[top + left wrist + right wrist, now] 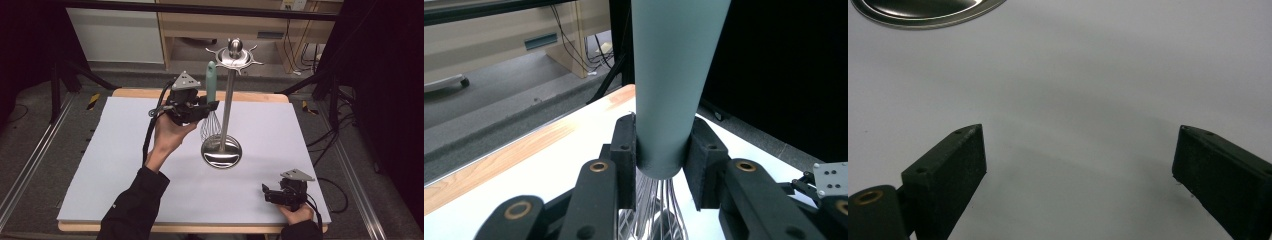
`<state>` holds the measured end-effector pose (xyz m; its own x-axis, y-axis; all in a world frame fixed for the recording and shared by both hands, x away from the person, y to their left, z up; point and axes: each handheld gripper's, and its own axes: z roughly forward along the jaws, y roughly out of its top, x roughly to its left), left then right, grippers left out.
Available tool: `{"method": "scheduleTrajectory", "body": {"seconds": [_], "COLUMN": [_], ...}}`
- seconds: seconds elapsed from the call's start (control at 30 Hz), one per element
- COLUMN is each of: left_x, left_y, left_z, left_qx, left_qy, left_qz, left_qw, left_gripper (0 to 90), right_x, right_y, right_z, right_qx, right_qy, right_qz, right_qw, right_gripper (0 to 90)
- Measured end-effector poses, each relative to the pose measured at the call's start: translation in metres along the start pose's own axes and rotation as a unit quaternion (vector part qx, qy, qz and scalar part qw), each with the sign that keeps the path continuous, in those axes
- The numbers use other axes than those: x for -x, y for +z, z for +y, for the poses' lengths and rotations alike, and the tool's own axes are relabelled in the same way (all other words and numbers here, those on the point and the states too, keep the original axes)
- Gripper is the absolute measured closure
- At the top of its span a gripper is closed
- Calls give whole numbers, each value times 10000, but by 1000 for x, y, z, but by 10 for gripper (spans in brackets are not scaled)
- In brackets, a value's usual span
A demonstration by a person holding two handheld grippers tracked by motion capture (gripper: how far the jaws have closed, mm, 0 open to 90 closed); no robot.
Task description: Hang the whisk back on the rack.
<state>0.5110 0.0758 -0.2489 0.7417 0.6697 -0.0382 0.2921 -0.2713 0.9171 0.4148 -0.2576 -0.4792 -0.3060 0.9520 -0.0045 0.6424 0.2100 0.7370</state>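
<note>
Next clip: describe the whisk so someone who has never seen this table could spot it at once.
Start at the tall steel utensil stand in the middle of the white table. Just to its left, the left tongs are clamped on the whisk, held upright. It is the one thing with a dull green handle above a cage of thin wire loops.

The right gripper (1078, 165) is hovering with its two black jaws standing wide apart over the bare white counter (1088, 85), while the shiny metal stand base (923, 10) is showing at the top left edge.
</note>
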Motion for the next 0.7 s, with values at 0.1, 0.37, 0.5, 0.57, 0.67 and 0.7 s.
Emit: {"method": "scheduleTrajectory", "body": {"seconds": [0.1,0.37,0.5,0.57,0.67,0.7], "left_x": [-1,-6,-5,-4,-3,-3], "left_y": [-3,-6,-8,-9,-13,-14], "left_z": [-2,-3,-3,-3,-5,-6], "left_qx": [7,118,215,270,406,441], "left_qy": [-16,-173,-111,-105,-15,7], "left_qz": [-27,-37,7,40,91,103], "left_qw": [10000,9998,9997,9996,9991,9990], "left_gripper": [683,615,590,554,508,487], "right_x": [0,0,0,-1,0,0], "right_y": [0,1,1,1,0,1], "right_z": [0,0,0,0,0,0], "right_qx": [-9,-18,-19,-13,-17,-17], "right_qy": [-13,-12,-8,-11,-10,-12], "right_qz": [-31,-25,-19,-17,-27,-27], "right_qw": [10000,10000,10000,10000,10000,10000], "right_gripper": [77,76,77,77,76,77]}}
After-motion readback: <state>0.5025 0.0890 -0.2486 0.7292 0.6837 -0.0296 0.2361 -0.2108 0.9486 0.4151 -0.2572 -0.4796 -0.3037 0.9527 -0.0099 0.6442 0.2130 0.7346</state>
